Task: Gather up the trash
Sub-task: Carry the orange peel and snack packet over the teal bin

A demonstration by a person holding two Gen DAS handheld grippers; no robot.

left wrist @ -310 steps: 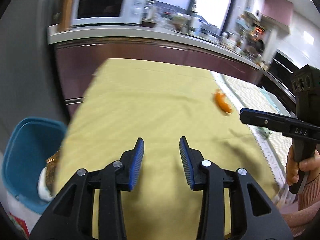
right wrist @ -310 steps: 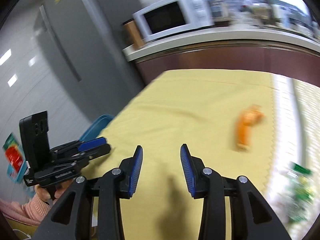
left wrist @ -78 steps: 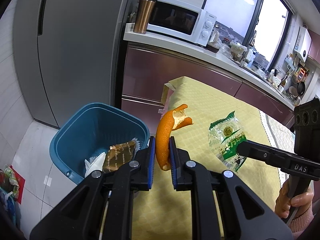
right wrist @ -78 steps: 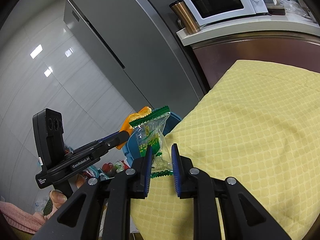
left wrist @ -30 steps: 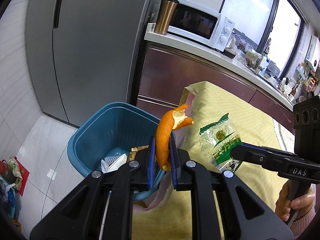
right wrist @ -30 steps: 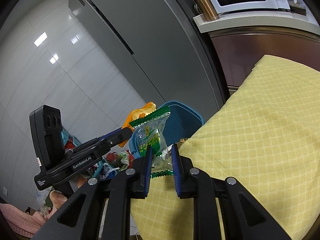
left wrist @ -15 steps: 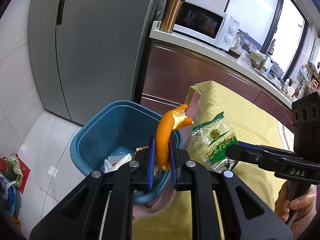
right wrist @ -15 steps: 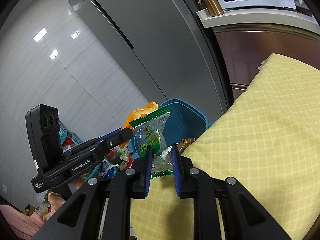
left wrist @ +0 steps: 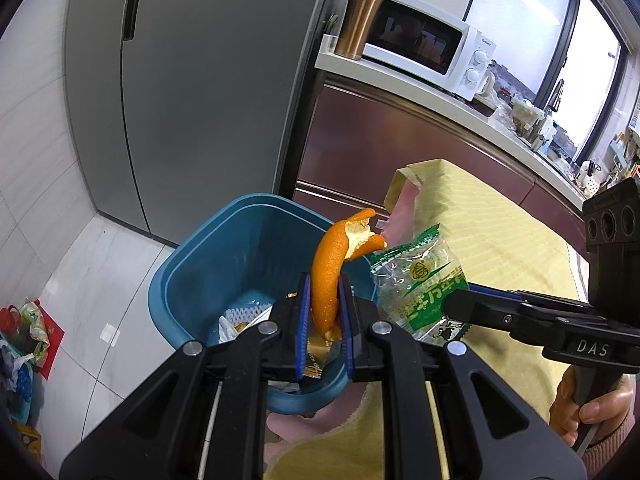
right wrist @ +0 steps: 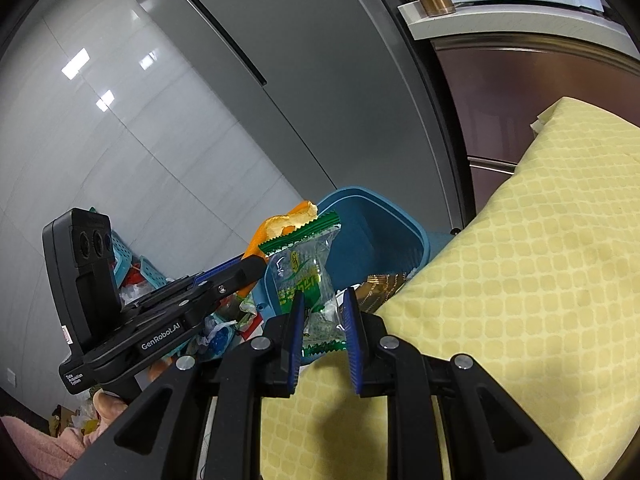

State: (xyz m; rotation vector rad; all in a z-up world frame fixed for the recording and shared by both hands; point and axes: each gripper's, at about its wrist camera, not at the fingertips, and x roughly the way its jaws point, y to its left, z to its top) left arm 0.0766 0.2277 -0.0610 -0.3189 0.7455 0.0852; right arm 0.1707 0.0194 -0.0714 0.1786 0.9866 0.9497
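My left gripper (left wrist: 323, 312) is shut on an orange peel (left wrist: 330, 268) and holds it over the near rim of the blue trash bin (left wrist: 208, 264). My right gripper (right wrist: 323, 316) is shut on a clear green-printed snack wrapper (right wrist: 306, 268), just right of the peel, at the table edge beside the bin (right wrist: 380, 236). The wrapper also shows in the left wrist view (left wrist: 418, 284). The bin holds a gold wrapper (left wrist: 316, 356) and white scraps (left wrist: 236, 320).
A table with a yellow cloth (left wrist: 492, 232) stands right of the bin. A grey fridge (left wrist: 200, 80) and a counter with a microwave (left wrist: 416, 46) and copper tumbler (left wrist: 358, 22) stand behind. Bags of clutter (left wrist: 24, 332) lie on the tiled floor at the left.
Both grippers have moved left toward the bin with their loads. The peel now hangs over the bin's rim and the wrapper sits closer to the bin.
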